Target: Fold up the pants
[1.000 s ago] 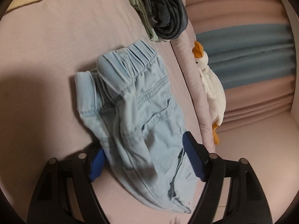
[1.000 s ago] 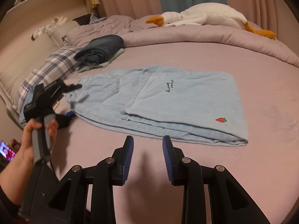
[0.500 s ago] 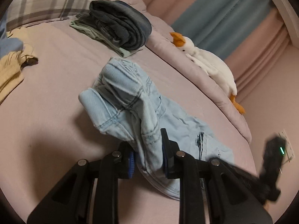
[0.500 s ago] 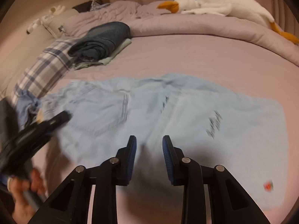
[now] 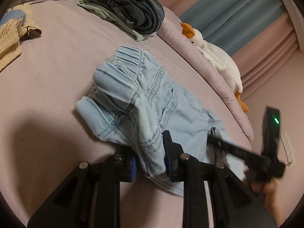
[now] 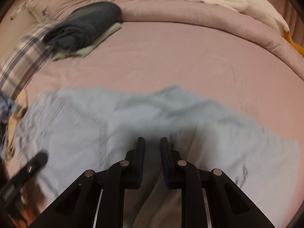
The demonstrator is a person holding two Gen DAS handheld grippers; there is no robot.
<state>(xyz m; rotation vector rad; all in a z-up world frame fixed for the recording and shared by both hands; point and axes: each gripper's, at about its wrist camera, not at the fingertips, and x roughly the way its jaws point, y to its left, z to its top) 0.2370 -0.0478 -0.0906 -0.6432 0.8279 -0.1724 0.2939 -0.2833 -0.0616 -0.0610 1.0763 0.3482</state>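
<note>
The light blue denim pants lie on the pink bed, waistband end bunched up. My left gripper is shut on the near edge of the pants by the waistband and holds it raised. In the right wrist view the pants are blurred and spread wide. My right gripper sits low over their middle, jaws narrowly apart with a dark gap between them; I cannot tell whether cloth is pinched. The right gripper also shows in the left wrist view, fingers on the pants.
A folded stack of dark and pale green clothes lies at the back. A white goose plush rests on the rolled quilt. Yellow clothing lies at left. A plaid pillow is at left.
My left gripper closed on the pants' edge and lifted it. My right gripper moved forward from the bare sheet down onto the middle of the pants, which have shifted and rumpled.
</note>
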